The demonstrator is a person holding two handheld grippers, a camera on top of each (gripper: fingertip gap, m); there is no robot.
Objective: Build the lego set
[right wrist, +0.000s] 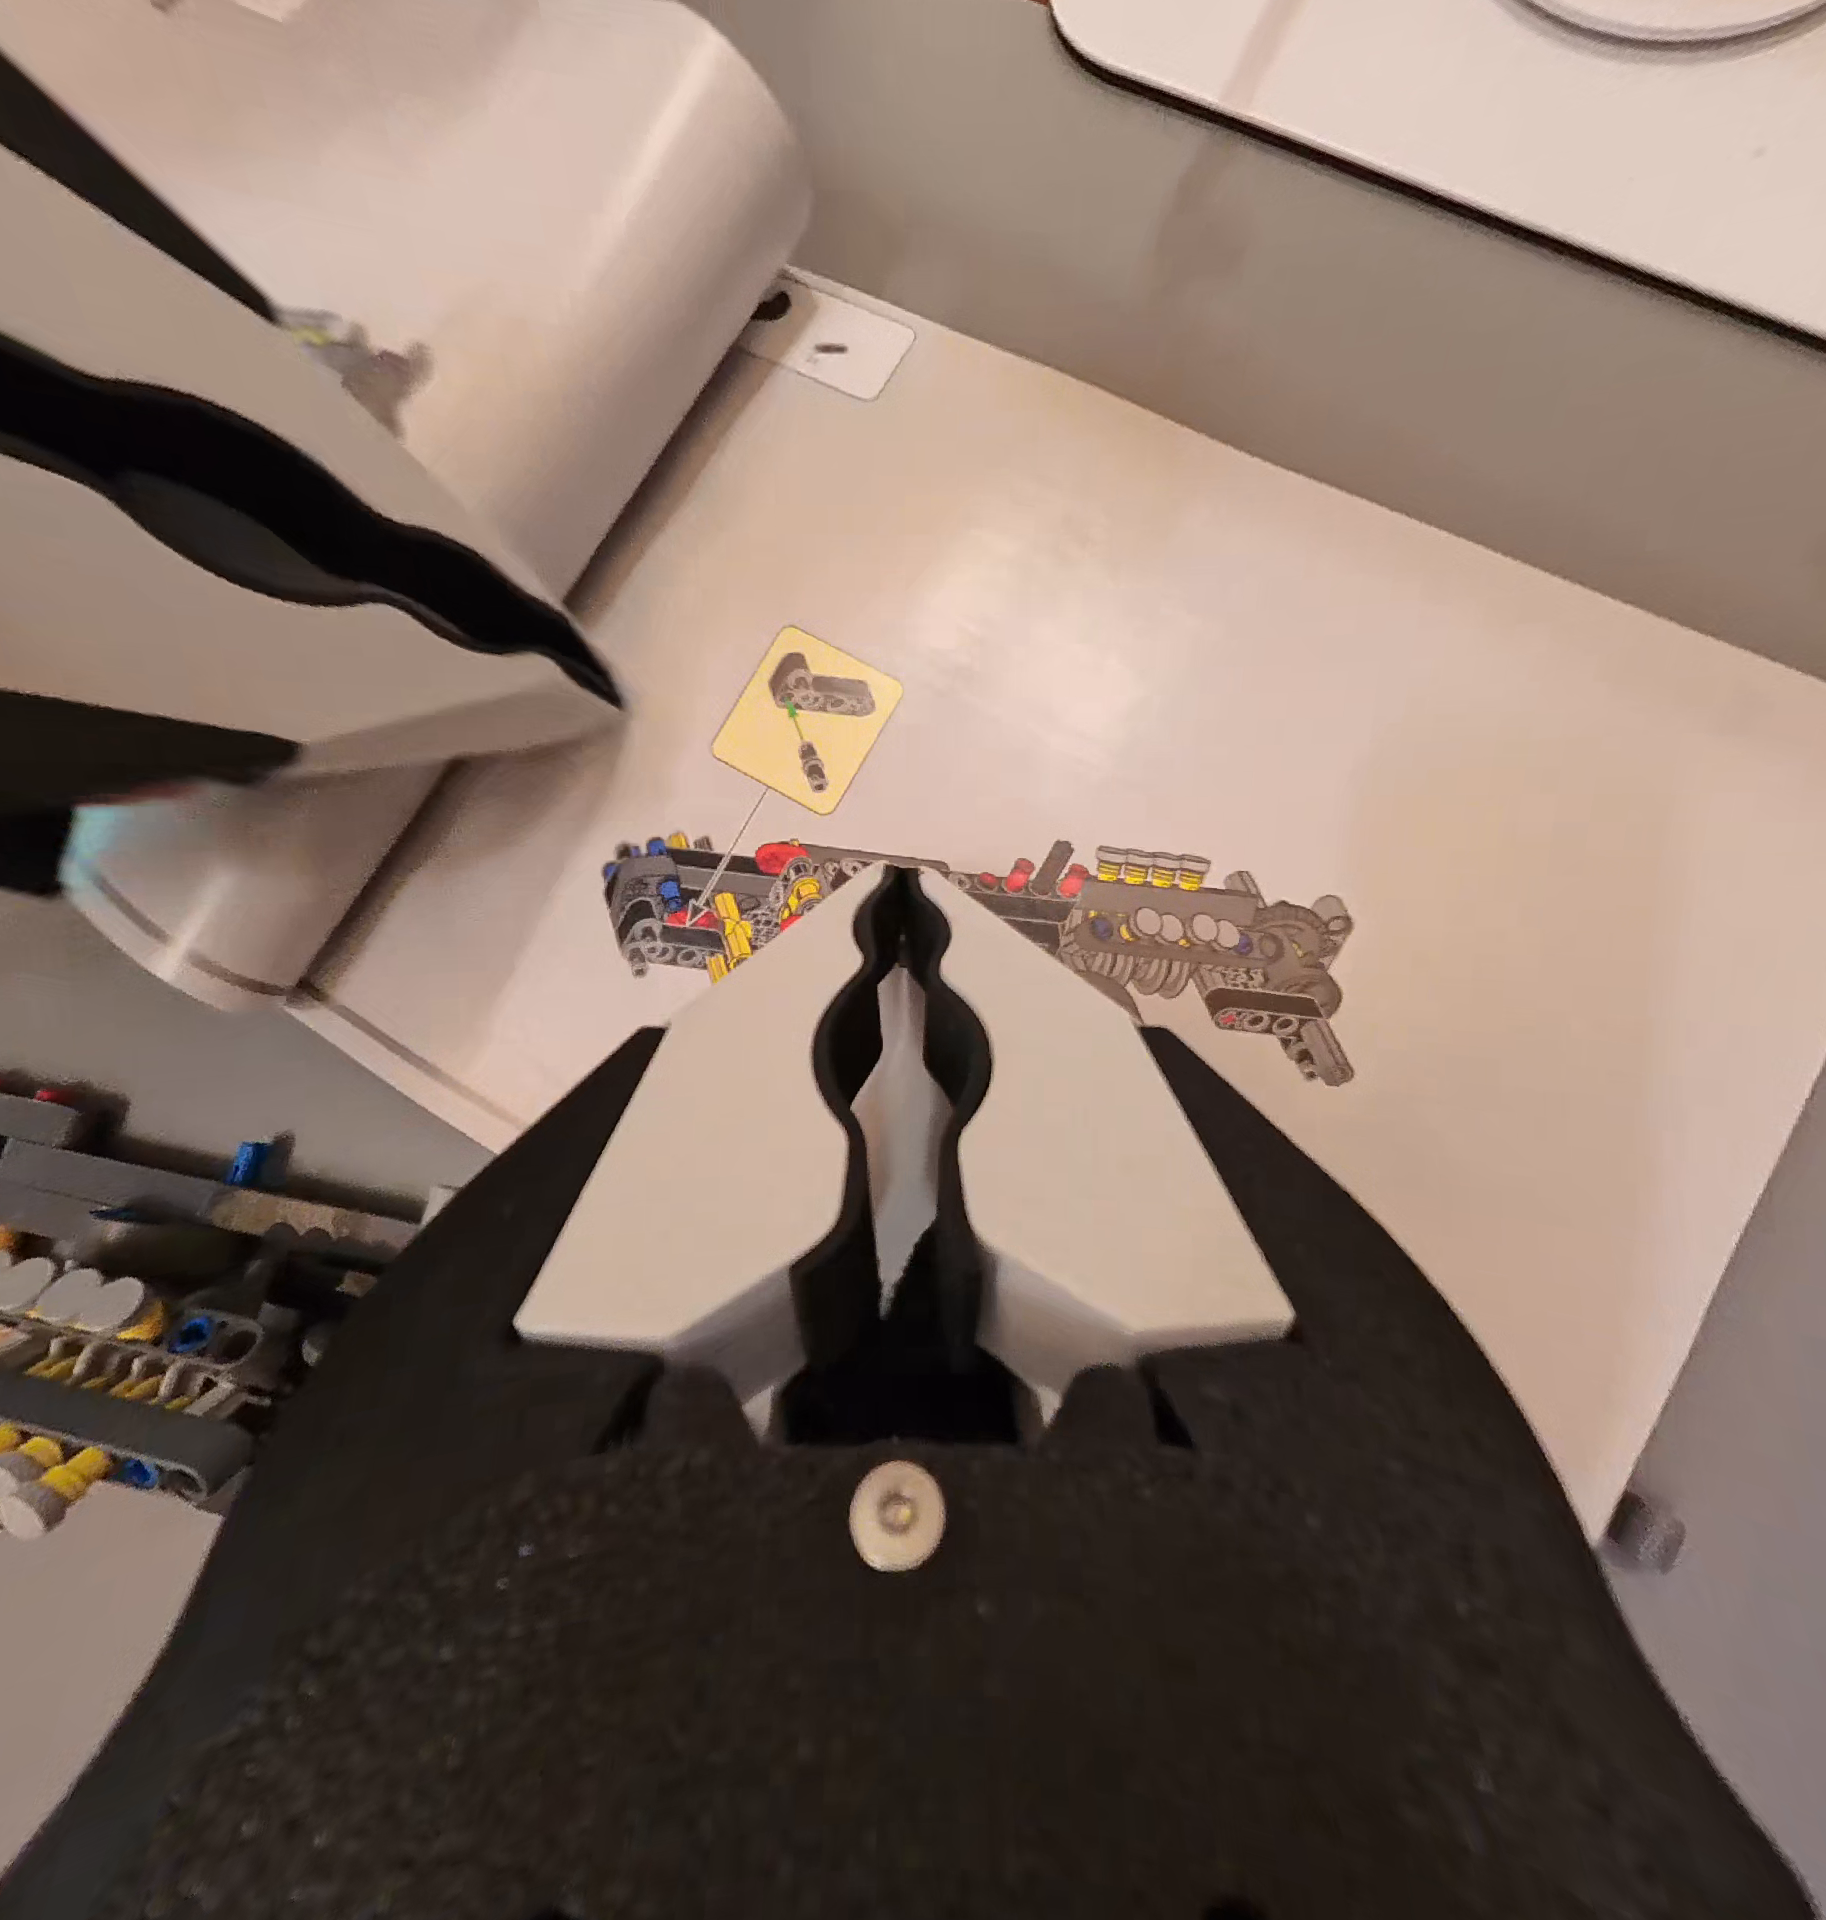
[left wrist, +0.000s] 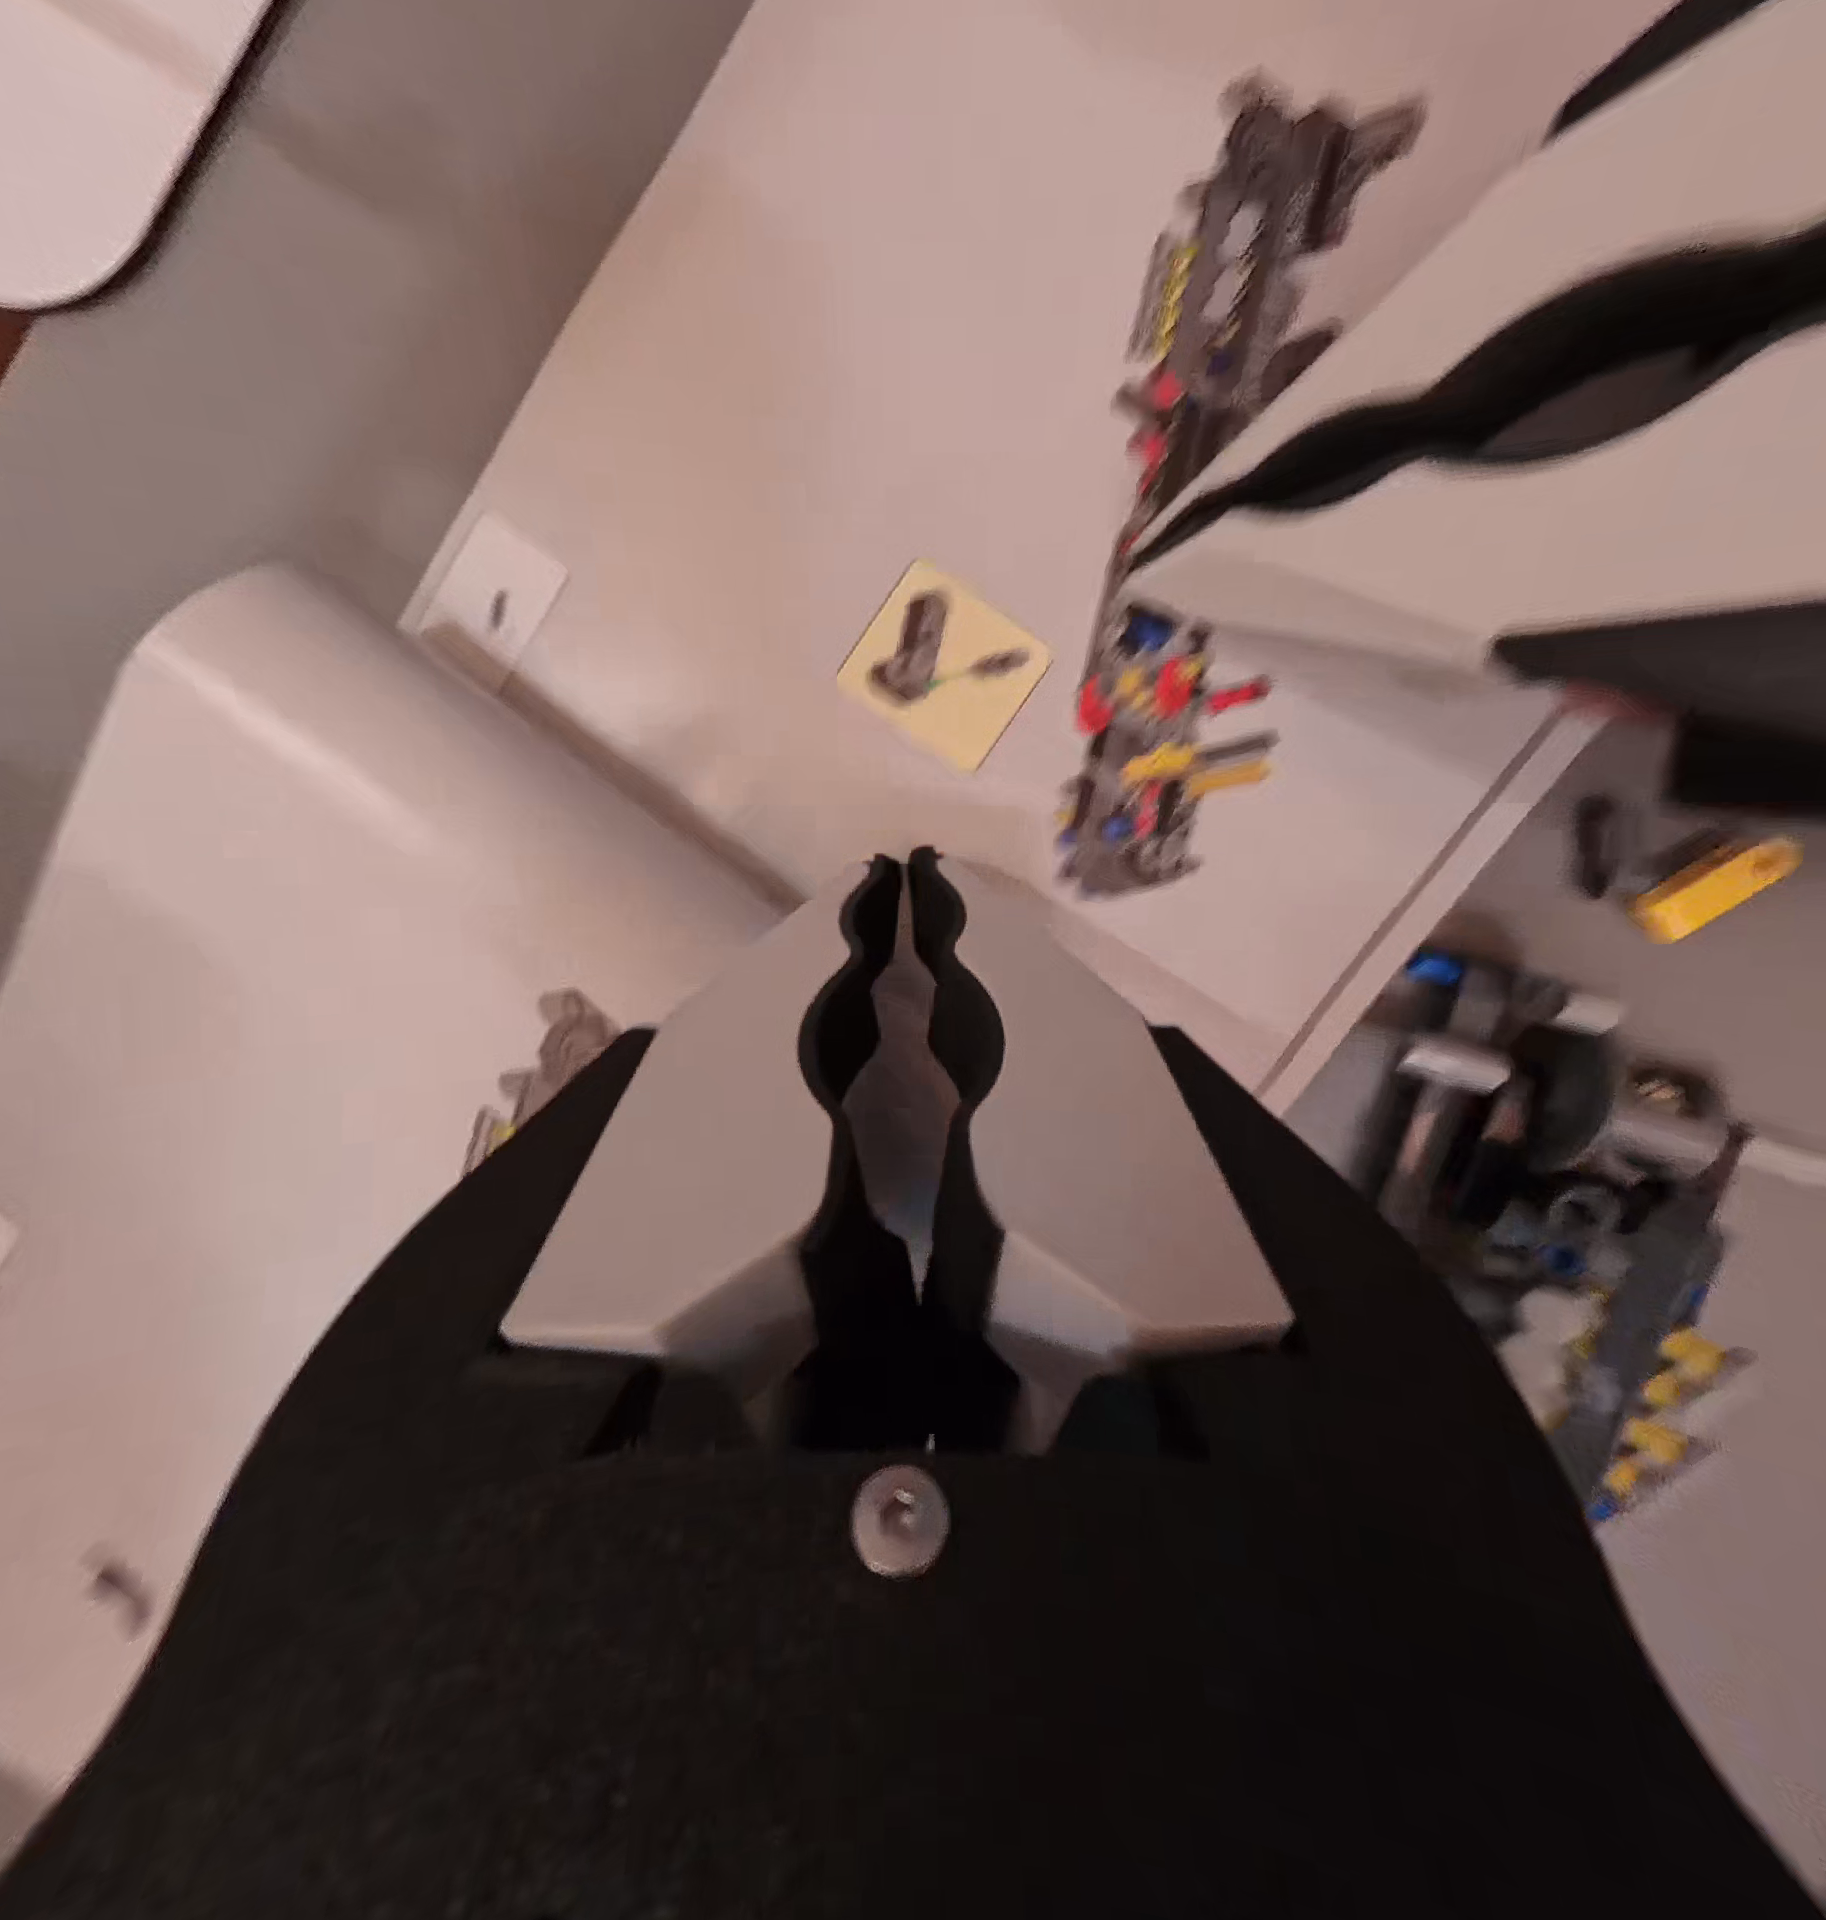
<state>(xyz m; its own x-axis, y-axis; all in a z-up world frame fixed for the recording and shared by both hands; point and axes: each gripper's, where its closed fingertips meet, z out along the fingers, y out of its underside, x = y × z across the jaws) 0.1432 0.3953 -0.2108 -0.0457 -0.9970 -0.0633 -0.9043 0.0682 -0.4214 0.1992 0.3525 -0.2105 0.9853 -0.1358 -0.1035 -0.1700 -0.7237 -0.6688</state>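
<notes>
Both hand-held grippers hang closed and empty over an open instruction booklet. The right hand-held gripper (right wrist: 898, 883) has its jaws pressed together with nothing between them, tips over the printed picture of the model (right wrist: 1179, 935) on the booklet page (right wrist: 1304, 675). The left hand-held gripper (left wrist: 907, 862) is likewise pinched shut on nothing and points across the same page, near the yellow inset diagram (left wrist: 945, 665); its view is blurred by motion.

The real lego build (right wrist: 109, 1320), a long grey beam assembly with yellow and blue pins, lies on the tabletop (right wrist: 1740, 1299) off the booklet's edge. In the right wrist view it sits low and to the left of that gripper, its long axis running roughly left to right across the frame. In the left wrist view the build (left wrist: 1574, 1195) lies low and to the right, with a loose yellow piece (left wrist: 1719, 883) beyond it.

The build therefore lies between the two grippers and near both; which is closer cannot be told. By appearance, the page is being consulted before any grasp, and the next reach would turn inward and back toward the build.
</notes>
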